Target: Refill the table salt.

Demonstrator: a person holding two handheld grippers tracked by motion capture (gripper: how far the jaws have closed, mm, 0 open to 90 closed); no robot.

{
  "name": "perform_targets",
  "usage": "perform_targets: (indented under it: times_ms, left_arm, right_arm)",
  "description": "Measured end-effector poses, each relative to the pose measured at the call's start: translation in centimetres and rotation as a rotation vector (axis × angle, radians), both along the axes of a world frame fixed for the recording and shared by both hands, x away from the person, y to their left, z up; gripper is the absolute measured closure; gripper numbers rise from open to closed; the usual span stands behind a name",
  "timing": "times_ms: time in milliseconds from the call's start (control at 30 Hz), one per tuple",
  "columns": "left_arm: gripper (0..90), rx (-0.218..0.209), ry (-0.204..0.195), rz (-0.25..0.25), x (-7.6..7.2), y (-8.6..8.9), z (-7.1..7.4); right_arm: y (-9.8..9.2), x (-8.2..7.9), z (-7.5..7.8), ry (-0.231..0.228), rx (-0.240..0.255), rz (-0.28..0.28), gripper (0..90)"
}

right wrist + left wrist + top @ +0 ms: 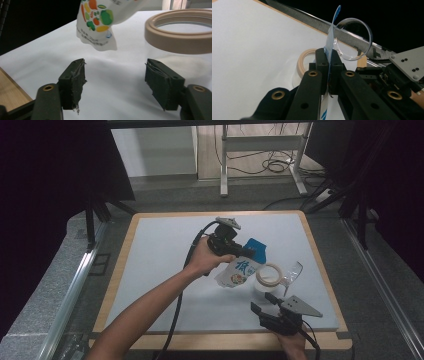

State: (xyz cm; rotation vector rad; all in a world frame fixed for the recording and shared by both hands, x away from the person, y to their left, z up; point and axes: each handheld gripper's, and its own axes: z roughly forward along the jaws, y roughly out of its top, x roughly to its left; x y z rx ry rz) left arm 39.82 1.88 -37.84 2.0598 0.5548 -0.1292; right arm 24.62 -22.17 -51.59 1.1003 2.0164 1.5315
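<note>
Pouch [239, 270] is hanging clamped in the left tool [246, 252] beside the tan-rimmed jar [268, 274]; contents are indiscernible. Right tool [116, 75] is gaping, holding nothing.

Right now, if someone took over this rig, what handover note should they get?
Left gripper: shut on the white-and-blue printed snack pouch, held up off the table beside the jar.
Right gripper: open, nothing between its jaws, near the front edge.
Clear jar with beige rim stands upright on the white table; clear round lid lies beside it.
Done: lid off, pouch picked up.
Left: probably emptying the pouch into the jar.
</note>
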Motion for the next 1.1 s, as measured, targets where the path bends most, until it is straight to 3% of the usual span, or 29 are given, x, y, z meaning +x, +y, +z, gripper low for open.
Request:
perform_targets:
  times_ms: [233, 467, 1100]
  left_arm:
    - [89.9, -0.020, 0.000, 0.026, 0.0, 1.2, -0.1]
    - [89.9, -0.046, -0.001, 0.080, 0.2, 3.7, -0.5]
    - [89.9, -0.094, -0.006, 0.222, 0.7, 10.2, -1.4]
  right_arm:
    - [-1.8, -0.3, -0.2, -0.004, 0.009, -0.010, 39.6]
    - [-3.7, -0.7, -0.1, -0.015, 0.022, -0.027, 44.4]
    - [-6.0, -0.2, -0.2, -0.017, 0.028, -0.094, 44.6]
